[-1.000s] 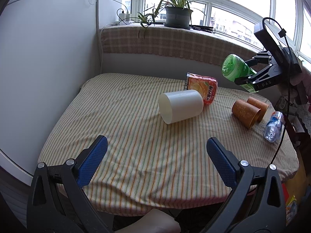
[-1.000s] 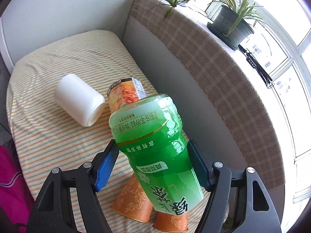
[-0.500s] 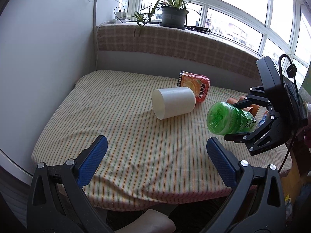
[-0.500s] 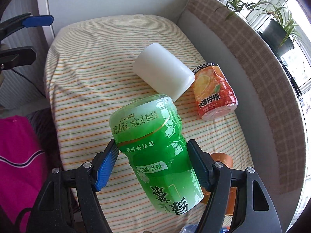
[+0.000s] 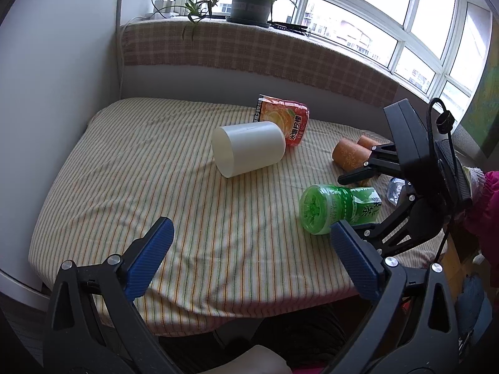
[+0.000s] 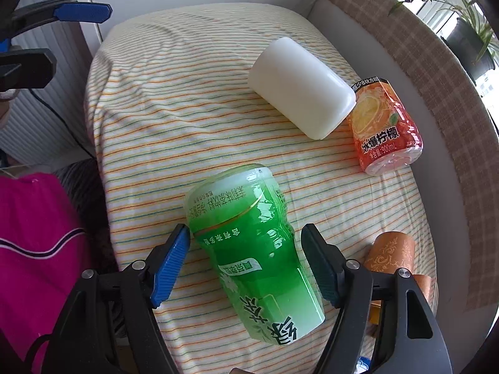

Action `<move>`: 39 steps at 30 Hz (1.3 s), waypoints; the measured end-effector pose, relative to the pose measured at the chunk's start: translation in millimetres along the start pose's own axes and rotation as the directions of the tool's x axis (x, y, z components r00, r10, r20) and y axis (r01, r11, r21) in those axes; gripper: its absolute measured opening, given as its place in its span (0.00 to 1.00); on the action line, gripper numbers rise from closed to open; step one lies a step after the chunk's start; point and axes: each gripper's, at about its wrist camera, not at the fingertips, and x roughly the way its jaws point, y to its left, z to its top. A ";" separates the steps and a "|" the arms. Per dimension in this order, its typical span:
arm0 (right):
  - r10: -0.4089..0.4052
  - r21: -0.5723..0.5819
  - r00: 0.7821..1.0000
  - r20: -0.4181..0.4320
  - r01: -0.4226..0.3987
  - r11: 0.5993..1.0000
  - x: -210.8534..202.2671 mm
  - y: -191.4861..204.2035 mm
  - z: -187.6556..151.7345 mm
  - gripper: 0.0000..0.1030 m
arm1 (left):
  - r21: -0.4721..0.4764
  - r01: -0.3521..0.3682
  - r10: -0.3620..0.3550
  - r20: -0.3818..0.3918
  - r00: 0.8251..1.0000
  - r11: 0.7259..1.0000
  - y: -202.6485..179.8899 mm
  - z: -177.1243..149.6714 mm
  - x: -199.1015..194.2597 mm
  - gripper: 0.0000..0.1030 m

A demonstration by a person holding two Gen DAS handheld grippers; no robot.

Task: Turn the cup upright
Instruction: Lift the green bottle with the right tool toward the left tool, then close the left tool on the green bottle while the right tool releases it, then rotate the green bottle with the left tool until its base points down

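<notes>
A green plastic cup (image 6: pixel 255 243) lies on its side on the striped tablecloth, between the fingers of my right gripper (image 6: pixel 246 258). The jaws stand apart from its sides, so the gripper is open. In the left wrist view the green cup (image 5: pixel 336 208) shows its base toward me, with the right gripper (image 5: pixel 358 199) around it. A white cup (image 5: pixel 249 148) lies on its side at mid table, also in the right wrist view (image 6: pixel 299 87). My left gripper (image 5: pixel 249 255) is open and empty near the front edge.
An orange drink cup (image 5: pixel 285 118) lies behind the white one. Two brown paper cups (image 5: pixel 351 154) lie at the right, and a small water bottle (image 5: pixel 394 187) sits near the right edge. A cloth-covered ledge (image 5: pixel 249 53) and a potted plant (image 5: pixel 249 3) stand behind the table.
My right gripper has brought the green cup down from the air to the tablecloth and opened its jaws off it. The left gripper has barely moved.
</notes>
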 end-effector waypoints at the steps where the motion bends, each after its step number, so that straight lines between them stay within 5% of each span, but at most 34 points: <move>1: -0.001 0.016 1.000 0.022 0.001 1.000 -5.7 -2.5 -1.6 0.71 | 0.022 0.008 -0.008 -0.003 1.000 1.000 -2.1 3.7 0.8 0.99; 6: -0.030 0.225 0.982 0.188 -0.014 0.974 -48.8 -17.6 -29.8 0.71 | 0.195 0.054 -0.046 -0.049 0.998 0.979 -25.6 25.1 11.1 0.99; 10: -0.146 0.432 0.949 0.281 0.011 0.902 -76.6 -14.5 -79.6 0.72 | 0.340 0.152 -0.104 -0.155 0.982 0.928 -53.7 40.0 29.3 0.99; 17: -0.275 0.718 0.921 0.277 -0.008 0.696 -98.0 16.2 -166.4 0.72 | 0.623 0.266 -0.076 -0.314 0.946 0.736 -124.9 42.2 63.2 0.93; 23: -0.345 0.856 0.915 0.211 -0.003 0.517 -105.7 34.7 -220.8 0.72 | 0.730 0.330 0.017 -0.423 0.906 0.598 -172.4 28.9 100.1 0.93; 30: -0.385 0.911 0.911 0.150 0.024 0.412 -113.0 39.1 -253.4 0.72 | 0.791 0.343 0.156 -0.475 0.866 0.506 -197.4 18.9 138.1 0.93; 39: -0.386 0.944 0.915 0.114 0.021 0.328 -109.5 40.8 -281.8 0.72 | 0.796 0.385 0.252 -0.538 0.805 0.467 -214.4 9.7 180.8 0.93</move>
